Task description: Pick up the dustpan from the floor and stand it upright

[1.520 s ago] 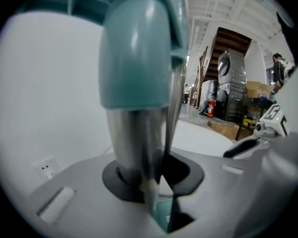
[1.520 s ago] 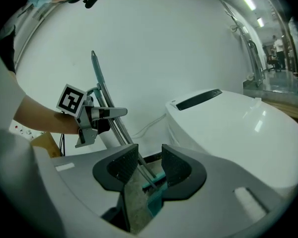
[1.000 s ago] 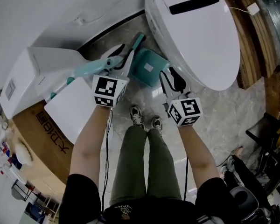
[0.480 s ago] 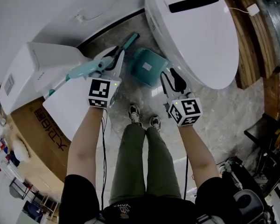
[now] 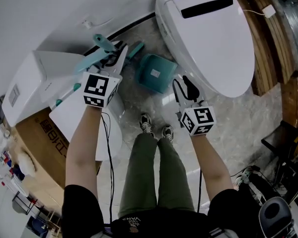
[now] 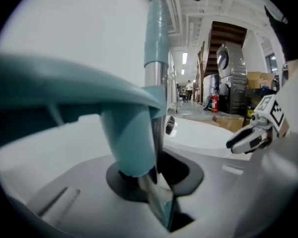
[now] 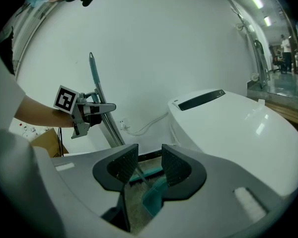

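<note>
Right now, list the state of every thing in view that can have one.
dustpan: pan on the floor, handle raised at a slant, not yet upright.
left gripper: shut on the handle, its jaws having just been closing.
right gripper: open, empty, above the floor.
toilet lid: closed.

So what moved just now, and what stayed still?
The left gripper lifted toward the wall, tipping the long teal-tipped pole from lying slanted to nearly upright; its jaws have just been closing tighter on it. The right gripper stayed put, open and empty. The teal dustpan stayed on the floor beside the toilet.
</note>
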Available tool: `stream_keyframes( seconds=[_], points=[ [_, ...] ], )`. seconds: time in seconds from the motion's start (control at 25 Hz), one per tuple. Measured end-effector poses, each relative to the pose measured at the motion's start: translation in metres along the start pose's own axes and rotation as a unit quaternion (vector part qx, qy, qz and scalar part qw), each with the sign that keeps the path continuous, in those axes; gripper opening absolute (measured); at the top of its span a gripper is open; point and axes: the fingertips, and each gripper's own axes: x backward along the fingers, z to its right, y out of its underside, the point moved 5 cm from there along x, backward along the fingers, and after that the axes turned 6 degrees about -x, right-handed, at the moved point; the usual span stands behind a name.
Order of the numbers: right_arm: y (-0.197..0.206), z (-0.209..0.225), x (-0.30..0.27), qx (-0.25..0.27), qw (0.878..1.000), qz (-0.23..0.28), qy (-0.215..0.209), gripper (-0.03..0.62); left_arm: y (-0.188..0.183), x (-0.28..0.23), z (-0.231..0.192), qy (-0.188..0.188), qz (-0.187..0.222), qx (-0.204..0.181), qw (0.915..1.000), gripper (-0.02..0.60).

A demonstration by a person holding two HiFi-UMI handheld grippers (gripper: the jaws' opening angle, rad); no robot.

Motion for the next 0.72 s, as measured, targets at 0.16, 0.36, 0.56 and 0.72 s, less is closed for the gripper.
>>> stream_keyframes(
  seconds=[0.16,0.36,0.56,0.72],
  points=[
    [-0.007,-0.005,-0.005,-0.001,1.000,0.004,0.004,0.126,-0.006,-0.004,-0.007,0.013,0.000,-0.019,0.9997,0.103],
    [-0.013,-0.008,-0.011,-0.002,1.000,0.003,0.013,0.126,-0.009,-0.010,-0.028,0.021,-0.004,-0.030,0.9993,0.103],
    [-0.012,-0.009,-0.018,-0.010,1.000,0.000,0.026,0.126,-0.012,-0.021,-0.061,0.018,0.002,-0.042,0.9990,0.103],
    [-0.011,-0.007,-0.023,-0.014,0.999,-0.003,0.036,0.126,-0.020,-0.032,-0.087,0.020,0.018,-0.050,0.9984,0.103]
  ],
)
